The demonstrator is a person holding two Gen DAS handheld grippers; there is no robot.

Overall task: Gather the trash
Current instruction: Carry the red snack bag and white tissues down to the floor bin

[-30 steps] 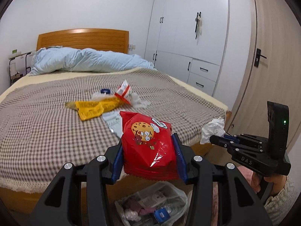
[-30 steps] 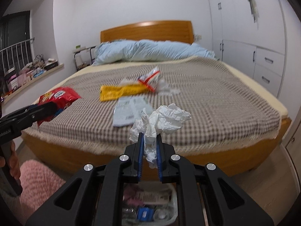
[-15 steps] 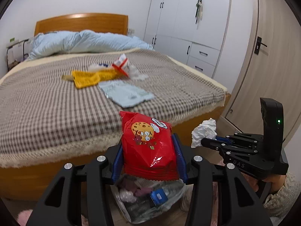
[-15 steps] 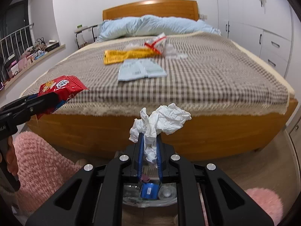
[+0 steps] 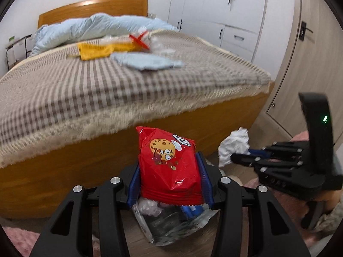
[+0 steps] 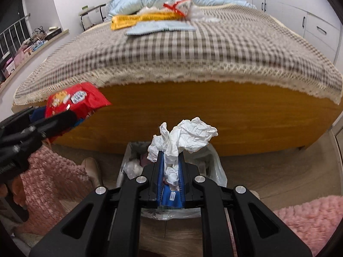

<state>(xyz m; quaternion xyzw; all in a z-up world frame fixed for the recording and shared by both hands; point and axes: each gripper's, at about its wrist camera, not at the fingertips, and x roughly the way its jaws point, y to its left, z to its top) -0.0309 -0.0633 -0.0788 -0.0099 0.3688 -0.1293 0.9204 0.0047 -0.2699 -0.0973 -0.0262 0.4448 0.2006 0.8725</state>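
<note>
Down by the foot of the bed (image 6: 214, 107), the left gripper (image 5: 170, 175) is clamped on a red cookie bag (image 5: 169, 165), and the right gripper (image 6: 170, 165) pinches a crumpled white tissue (image 6: 186, 137). Both hang above a plastic-lined trash bin (image 6: 212, 165) on the wooden floor, already holding wrappers and a blue item. More trash lies well apart on the checked bedspread (image 5: 85, 90): a yellow wrapper (image 5: 96, 50), a pale blue packet (image 5: 148, 62), a red-and-white wrapper (image 5: 139, 39) and clear plastic. Pink fluffy rugs (image 6: 310, 218) flank the bin. A white wardrobe (image 5: 225, 10) stands beyond the bed.
</note>
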